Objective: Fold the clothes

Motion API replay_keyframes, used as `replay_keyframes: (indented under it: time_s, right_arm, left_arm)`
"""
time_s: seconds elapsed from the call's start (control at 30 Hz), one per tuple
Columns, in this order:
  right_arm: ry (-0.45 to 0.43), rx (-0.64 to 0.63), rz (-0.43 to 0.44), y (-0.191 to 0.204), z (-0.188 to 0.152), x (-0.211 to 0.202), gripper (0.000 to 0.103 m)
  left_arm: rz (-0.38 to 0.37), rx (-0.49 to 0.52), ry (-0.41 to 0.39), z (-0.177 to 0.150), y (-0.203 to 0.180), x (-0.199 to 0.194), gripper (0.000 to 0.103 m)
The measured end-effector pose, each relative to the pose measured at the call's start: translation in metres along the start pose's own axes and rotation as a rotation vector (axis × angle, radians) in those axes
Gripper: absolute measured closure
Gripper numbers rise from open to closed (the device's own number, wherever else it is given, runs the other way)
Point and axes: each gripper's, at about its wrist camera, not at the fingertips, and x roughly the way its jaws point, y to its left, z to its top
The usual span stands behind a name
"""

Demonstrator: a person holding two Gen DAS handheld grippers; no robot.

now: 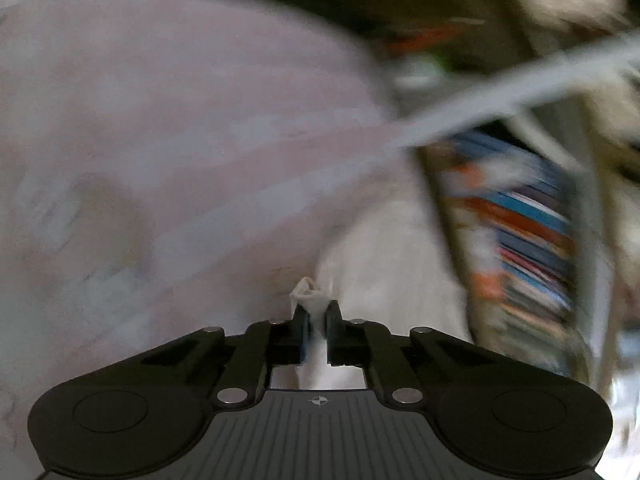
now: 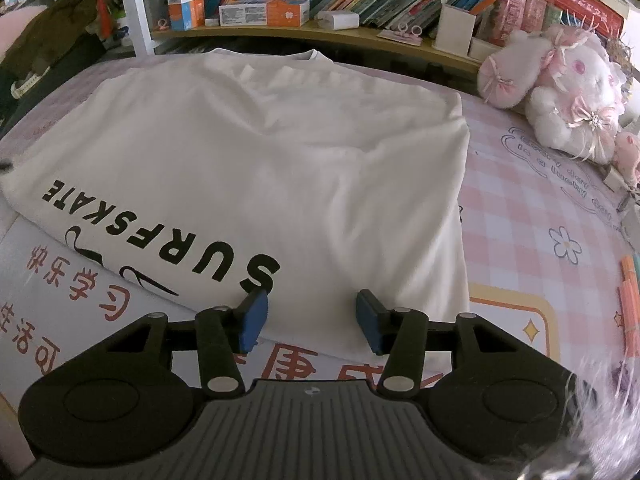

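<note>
The T-shirt point(image 2: 260, 152) is cream-white with black "SURFSKATE" lettering point(image 2: 160, 228); the sheet point(image 2: 532, 208) beneath, perhaps bedding, is pink-and-white check; the plush rabbit point(image 2: 560, 84) is white and pink.

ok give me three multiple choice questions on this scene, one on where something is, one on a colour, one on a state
1. Where is the plush rabbit relative to the t-shirt in the right wrist view?
A. far right of it
B. on top of it
C. under it

2. What colour is the SURFSKATE lettering?
A. red
B. black
C. green

3. How is the right claw?
A. shut on the shirt
B. holding a book
C. open, holding nothing

Answers: 1 A, the rabbit sits on the checked cover beside the shirt's right edge. 2 B, the letters are black on white cloth. 3 C, the blue pads stand apart over the hem; the left claw pinches white cloth.
</note>
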Motion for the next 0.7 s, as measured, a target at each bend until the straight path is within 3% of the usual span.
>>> replay_keyframes:
  time_s: [0.13, 0.23, 0.4, 0.7]
  right_arm:
    - [0.000, 0.000, 0.000, -0.001, 0.000, 0.000, 0.055]
    - [-0.003, 0.001, 0.002, -0.001, 0.000, 0.000, 0.055]
    - [-0.008, 0.001, 0.005, -0.001, -0.001, 0.000, 0.055]
    - [-0.018, 0.010, -0.001, 0.001, -0.003, 0.001, 0.053]
  left_arm:
    - [-0.030, 0.029, 0.018, 0.002, -0.004, -0.003, 0.096]
    - [0.070, -0.060, 0.074, 0.005, 0.023, 0.013, 0.097]
    - [0.067, -0.127, 0.092, 0.003, 0.039, 0.014, 0.092]
    - [0.025, -0.152, 0.126, 0.006, 0.040, 0.021, 0.065]
